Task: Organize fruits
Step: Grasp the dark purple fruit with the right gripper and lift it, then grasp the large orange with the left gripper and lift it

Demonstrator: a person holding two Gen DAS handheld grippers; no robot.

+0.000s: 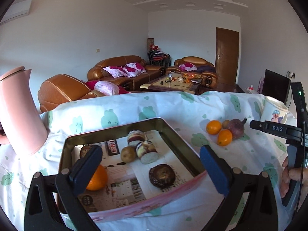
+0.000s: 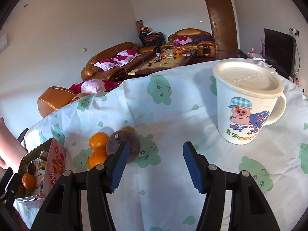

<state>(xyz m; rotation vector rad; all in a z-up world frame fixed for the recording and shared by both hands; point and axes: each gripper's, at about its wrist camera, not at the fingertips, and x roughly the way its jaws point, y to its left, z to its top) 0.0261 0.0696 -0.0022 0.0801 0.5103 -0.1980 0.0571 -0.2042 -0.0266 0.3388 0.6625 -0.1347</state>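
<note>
**Materials and finishes**

Tin point(image 1: 174, 132): metal walls, dull brassy sheen, printed paper lining. Tablecloth point(image 2: 173, 105): matt creased cloth. Mug point(image 2: 248, 113): smooth glossy plastic, matt lid. Jug point(image 1: 18, 113): smooth pink satin finish. Oranges point(image 1: 213, 127): finely pitted peel. Sofa point(image 1: 119, 67): glossy leather.

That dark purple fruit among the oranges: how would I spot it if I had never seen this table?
Start at the big white mug with the cartoon pig on the cloud-print tablecloth. Left of it, outside the pink tin, lies a small heap of fruit. The purple fruit is the largest there, dull and dark with a stem, touching bright oranges.
</note>
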